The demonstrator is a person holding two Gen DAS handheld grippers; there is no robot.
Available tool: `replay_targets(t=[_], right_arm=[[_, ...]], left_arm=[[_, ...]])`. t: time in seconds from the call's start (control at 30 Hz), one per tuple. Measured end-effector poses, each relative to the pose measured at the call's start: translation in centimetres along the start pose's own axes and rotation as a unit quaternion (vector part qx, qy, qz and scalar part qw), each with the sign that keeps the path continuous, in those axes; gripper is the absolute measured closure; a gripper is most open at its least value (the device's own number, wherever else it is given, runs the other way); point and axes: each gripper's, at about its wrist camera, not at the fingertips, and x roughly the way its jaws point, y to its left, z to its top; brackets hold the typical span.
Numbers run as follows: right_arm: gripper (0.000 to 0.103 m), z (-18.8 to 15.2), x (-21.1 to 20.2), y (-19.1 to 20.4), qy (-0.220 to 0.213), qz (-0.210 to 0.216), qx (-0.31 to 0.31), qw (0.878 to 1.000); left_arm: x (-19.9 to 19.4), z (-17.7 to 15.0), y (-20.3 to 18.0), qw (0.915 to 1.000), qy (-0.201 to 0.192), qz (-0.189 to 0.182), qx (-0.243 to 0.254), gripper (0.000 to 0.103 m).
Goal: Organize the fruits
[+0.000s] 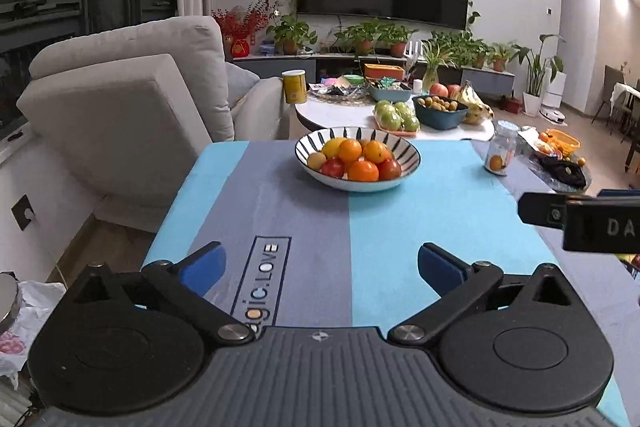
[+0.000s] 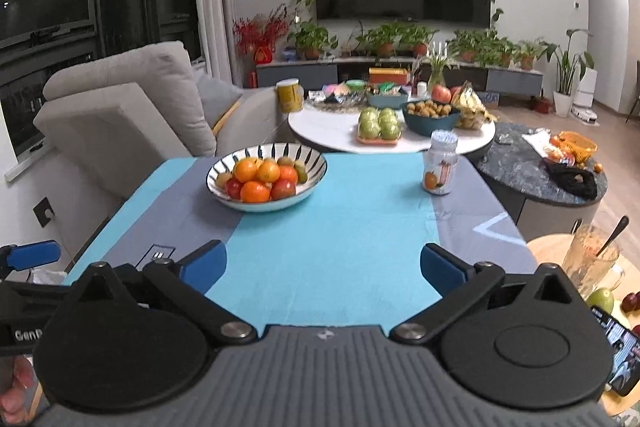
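A white bowl with black stripes (image 1: 404,146) (image 2: 316,163) stands at the far end of the blue and grey cloth, filled with oranges (image 1: 363,171) (image 2: 255,191), red fruits and a yellow one. My left gripper (image 1: 320,267) hovers over the near part of the cloth, open, with nothing between its blue pads. Over the near edge, right of the bowl's line, my right gripper (image 2: 322,269) is open and empty too. A clear jar with an orange label (image 1: 499,153) (image 2: 440,167) stands at the cloth's far right.
Behind the cloth, a white round table (image 2: 340,137) carries green apples (image 2: 379,125), a dark bowl of small fruits and bananas. A dark marble table (image 2: 520,167) is at right, a grey sofa (image 1: 120,99) at left. A glass with a spoon (image 2: 592,259) stands near right.
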Motion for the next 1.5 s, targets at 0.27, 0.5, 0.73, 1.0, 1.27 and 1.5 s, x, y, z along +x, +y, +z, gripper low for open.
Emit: replay_targets(t=[0.27, 0.5, 0.73, 1.0, 1.27, 1.5], right_arm=[[0.035, -0.6, -0.2, 0.3, 0.007, 0.001, -0.004, 1.000], [0.035, -1.3, 0.3, 0.0, 0.024, 0.000, 0.001, 1.000], [0.035, -1.6, 0.5, 0.3, 0.030, -0.001, -0.003, 1.000], [0.035, -1.7, 0.5, 0.4, 0.032, 0.000, -0.007, 0.999], [0.035, -1.9, 0.3, 0.6, 0.034, -0.001, -0.011, 0.999], [0.035, -1.9, 0.3, 0.5, 0.034, -0.003, -0.012, 0.999]], left_arm=[[-0.2, -0.5, -0.1, 1.0000, 0.000, 0.006, -0.002, 0.000], [0.1, -0.6, 0.0, 1.0000, 0.000, 0.008, -0.004, 0.000], [0.2, -0.5, 0.3, 1.0000, 0.004, 0.006, -0.005, 0.000], [0.0, -0.5, 0.2, 1.0000, 0.002, 0.003, -0.003, 0.000], [-0.4, -0.4, 0.4, 1.0000, -0.006, 0.004, -0.005, 0.000], [-0.8, -0.3, 0.2, 1.0000, -0.008, 0.004, -0.001, 0.000]])
